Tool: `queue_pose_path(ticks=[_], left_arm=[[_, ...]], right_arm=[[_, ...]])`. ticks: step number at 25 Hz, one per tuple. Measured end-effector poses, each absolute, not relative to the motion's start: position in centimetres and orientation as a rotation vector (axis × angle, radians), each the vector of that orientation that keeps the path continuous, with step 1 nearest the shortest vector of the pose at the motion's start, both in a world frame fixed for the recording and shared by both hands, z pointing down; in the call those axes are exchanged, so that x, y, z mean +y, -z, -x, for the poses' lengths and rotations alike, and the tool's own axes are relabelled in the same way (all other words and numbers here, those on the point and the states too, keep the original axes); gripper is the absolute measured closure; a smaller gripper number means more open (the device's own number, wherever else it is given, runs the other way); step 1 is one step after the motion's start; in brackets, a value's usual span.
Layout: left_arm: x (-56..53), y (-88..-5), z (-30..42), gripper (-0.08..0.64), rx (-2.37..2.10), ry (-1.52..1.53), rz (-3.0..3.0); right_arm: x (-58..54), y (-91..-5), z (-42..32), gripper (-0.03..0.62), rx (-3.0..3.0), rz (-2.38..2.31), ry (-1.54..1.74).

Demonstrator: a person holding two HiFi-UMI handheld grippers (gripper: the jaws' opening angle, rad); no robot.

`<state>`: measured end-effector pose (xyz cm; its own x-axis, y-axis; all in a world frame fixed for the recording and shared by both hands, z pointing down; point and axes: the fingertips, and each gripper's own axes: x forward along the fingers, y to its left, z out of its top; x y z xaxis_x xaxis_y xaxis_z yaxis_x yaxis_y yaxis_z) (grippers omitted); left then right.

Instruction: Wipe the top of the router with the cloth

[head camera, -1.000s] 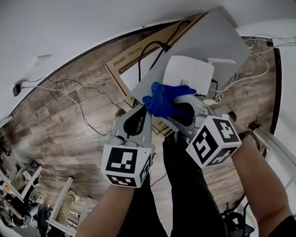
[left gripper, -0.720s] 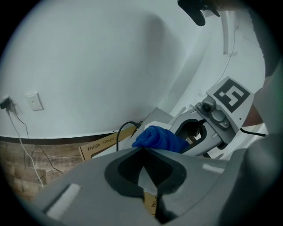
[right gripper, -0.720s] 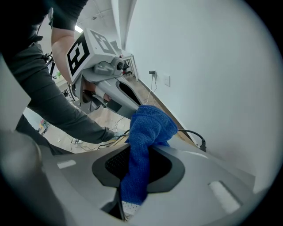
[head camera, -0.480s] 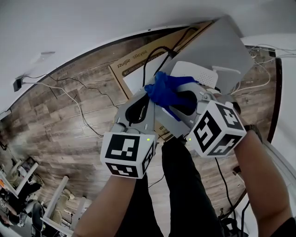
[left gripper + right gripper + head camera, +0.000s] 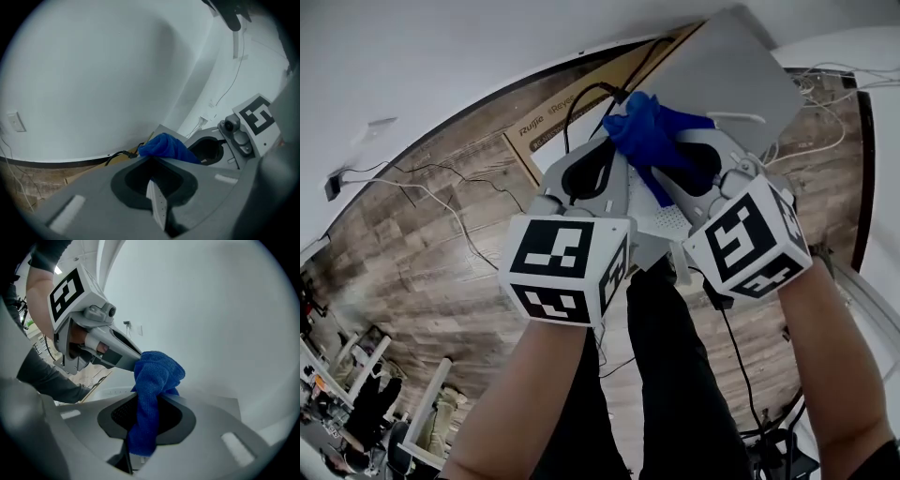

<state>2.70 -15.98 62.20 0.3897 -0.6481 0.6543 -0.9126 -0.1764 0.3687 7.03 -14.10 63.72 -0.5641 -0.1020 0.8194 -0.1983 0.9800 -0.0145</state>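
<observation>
Blue cloth bunched at the tips of both grippers, high in the head view, in front of a grey board. Clamped in the right gripper: jaws closed on it in the right gripper view, one strip of cloth hanging down through the dark opening between them, the rest piled over the tips. Just behind and below the cloth, the router, white, with rows of small vent dots, showing between the two marker cubes. Seen edge-on in the left gripper view as a thin white perforated slab standing in the left gripper, jaws closed on it. Cloth lying right at that gripper's tip. Cannot tell whether cloth and router top are touching.

Left gripper and right gripper side by side, tips nearly meeting, a forearm behind each. Beside the grey board, a cardboard box with printed lettering, a black cable looping across it. Underneath, wood-patterned floor with thin cables strewn about, then white wall with a socket plate. Black trousers at the bottom of the head view.
</observation>
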Motion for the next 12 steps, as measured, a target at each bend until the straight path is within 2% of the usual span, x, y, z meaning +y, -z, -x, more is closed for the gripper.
queue_pose_path(ticks=[12], left_arm=[[-16.3, -61.1, -10.2, 0.56, -1.193, -0.54, -2.05]], right_arm=[[-14.2, -63.5, -14.8, 0.479, -2.168, -0.408, -0.208]])
